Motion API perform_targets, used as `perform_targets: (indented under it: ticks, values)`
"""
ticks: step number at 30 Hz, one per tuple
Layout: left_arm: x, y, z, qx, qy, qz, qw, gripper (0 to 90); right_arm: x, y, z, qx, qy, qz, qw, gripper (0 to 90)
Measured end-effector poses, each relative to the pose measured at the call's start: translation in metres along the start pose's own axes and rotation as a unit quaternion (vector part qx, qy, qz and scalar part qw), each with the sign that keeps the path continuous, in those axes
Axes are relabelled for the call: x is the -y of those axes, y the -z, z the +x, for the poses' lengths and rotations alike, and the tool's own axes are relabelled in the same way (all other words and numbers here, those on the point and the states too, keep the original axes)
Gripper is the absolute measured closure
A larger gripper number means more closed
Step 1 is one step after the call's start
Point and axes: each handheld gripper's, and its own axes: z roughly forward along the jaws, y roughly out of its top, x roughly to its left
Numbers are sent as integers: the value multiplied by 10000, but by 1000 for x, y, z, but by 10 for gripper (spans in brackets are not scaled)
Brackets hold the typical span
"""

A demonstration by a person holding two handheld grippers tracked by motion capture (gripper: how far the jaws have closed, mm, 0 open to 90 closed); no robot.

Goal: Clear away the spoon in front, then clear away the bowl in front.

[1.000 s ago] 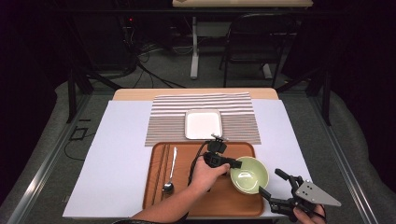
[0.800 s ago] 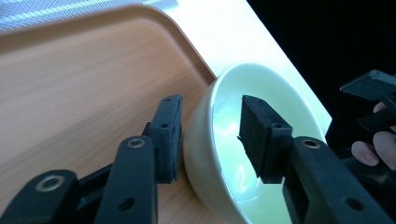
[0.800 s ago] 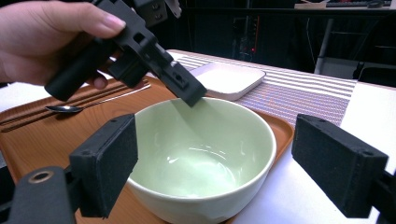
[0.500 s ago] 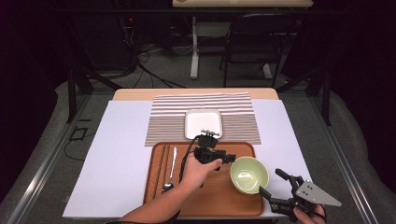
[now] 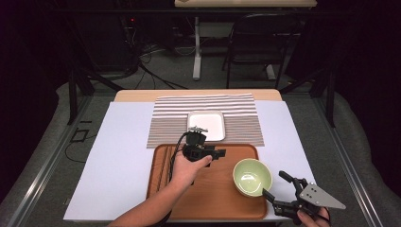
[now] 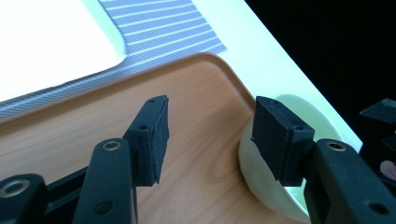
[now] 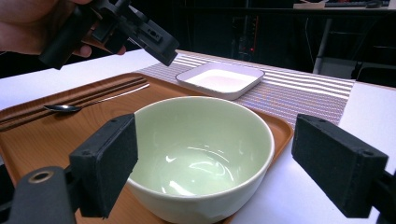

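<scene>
Bowl [image 5: 252, 176] sits upright and empty on the right part of the tray [image 5: 208, 203], spoon [image 7: 88, 103] lying well to its left. Left gripper [image 5: 218, 153] hangs over the tray, apart from the bowl; its jaws have just been opening and stand spread with nothing between them. Right gripper [image 5: 274, 188] waits just beside the bowl's near right, jaws spread wide, empty. Judgement: glazed ceramic, so stiff, fairly heavy, slick and chippable. Best hold is a pinch across the rim wall, one pad inside and one outside, squeezed firmly; lift level, since a smooth curved wall may slide out
</scene>
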Motion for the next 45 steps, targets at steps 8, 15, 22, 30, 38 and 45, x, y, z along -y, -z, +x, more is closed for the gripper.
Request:
perform_targets:
  ticks: [8,15,22,30,38,45]
  values:
    - [0,12,13,-129,112,-107,9998,466,0,0,0,5,14,-2,10000,142]
    - [-1,16,21,-207,187,-177,9995,468,0,0,0,4,16,6,10000,142]
    - [-6,22,30,-288,274,-284,9988,468,0,0,0,4,0,4,10000,142]
    - [-14,32,44,-497,333,-432,9973,463,0,0,0,-2,-2,3,10000,142]
    - [-19,42,61,-679,457,-562,9951,463,0,-1,0,-1,-4,8,10000,142]
    - [-24,45,72,-948,291,-594,9933,462,0,0,-1,-2,-36,-5,10000,142]
